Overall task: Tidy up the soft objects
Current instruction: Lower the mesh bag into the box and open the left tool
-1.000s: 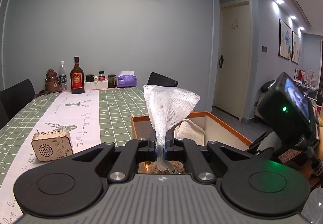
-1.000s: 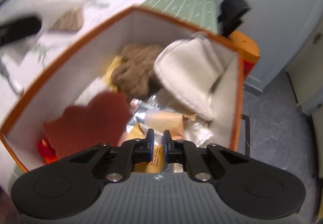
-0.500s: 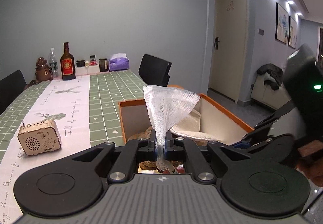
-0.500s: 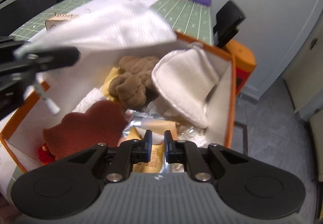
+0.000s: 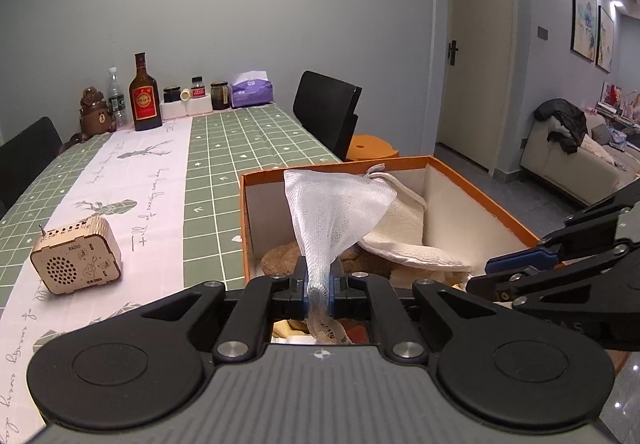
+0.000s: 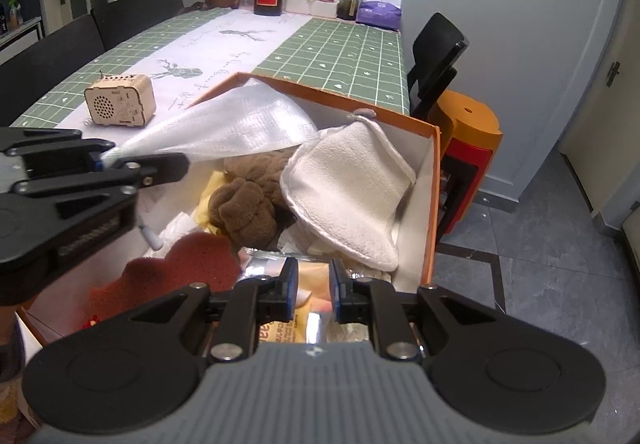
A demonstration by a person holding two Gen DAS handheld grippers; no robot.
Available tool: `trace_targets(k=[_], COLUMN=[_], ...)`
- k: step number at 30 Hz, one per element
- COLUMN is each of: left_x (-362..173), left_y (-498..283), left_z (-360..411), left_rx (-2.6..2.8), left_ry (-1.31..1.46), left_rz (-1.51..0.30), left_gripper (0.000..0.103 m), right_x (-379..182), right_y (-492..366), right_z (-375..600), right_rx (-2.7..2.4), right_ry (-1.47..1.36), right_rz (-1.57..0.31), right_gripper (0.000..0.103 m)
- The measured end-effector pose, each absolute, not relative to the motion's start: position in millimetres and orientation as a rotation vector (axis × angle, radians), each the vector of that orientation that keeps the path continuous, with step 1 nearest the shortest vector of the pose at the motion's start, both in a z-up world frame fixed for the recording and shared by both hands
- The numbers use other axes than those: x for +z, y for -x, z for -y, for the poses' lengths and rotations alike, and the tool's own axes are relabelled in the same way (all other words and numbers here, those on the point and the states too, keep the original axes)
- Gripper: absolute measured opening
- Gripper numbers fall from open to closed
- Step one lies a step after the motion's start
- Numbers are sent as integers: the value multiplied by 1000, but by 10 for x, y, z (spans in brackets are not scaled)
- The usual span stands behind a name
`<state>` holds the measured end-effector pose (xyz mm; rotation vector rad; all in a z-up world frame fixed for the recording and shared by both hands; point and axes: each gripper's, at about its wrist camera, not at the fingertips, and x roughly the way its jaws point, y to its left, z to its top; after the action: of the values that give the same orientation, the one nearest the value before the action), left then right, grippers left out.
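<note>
Mesh bag (image 5: 336,212), pinched in left claw (image 5: 319,284), hides box (image 5: 472,184) contents behind.

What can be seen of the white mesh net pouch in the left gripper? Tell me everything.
The white mesh net pouch is a thin, translucent woven net, bunched to a narrow neck and fanning out wide at its free end. The left gripper is shut on that neck, holding it above the orange cardboard box. A printed label tail hangs below the fingers. In the right wrist view it spreads over the box's near-left wall.
</note>
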<state>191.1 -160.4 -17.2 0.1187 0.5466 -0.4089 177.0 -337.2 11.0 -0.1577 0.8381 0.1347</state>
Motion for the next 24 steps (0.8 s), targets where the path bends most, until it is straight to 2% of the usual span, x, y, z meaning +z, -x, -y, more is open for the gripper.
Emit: trace_targets(k=[4,6,8,11,20,24], left_x=[-167,-180,-184,-161,-29,65], left_y=[-1990,-2009,-2016,-2006,-1880,-1807], left_z=[1606,1610,1601,1565,1546,1535], left_rx=[-410,-387,-380,-389,-395,-403], left_ry=[-110,-121,-120,-98,-103,-109], left_rz=[-586,-597,-602,-590,-509,-456], left_gripper=[12,21,41,56,66,74], right_x=[105,102,94,79,63,101], right_y=[-1773,-1765,-1760,-1751,-1687,-1669], right_z=[3373,3370,3359,3357,3442,3480], right_rx=[151,157,162,167,148,128], right_ry=[155,156,157,155,124,108], right_rz=[-835,-833,-833,-833,-831,-813], right_gripper=[14,14,14,15,17,24])
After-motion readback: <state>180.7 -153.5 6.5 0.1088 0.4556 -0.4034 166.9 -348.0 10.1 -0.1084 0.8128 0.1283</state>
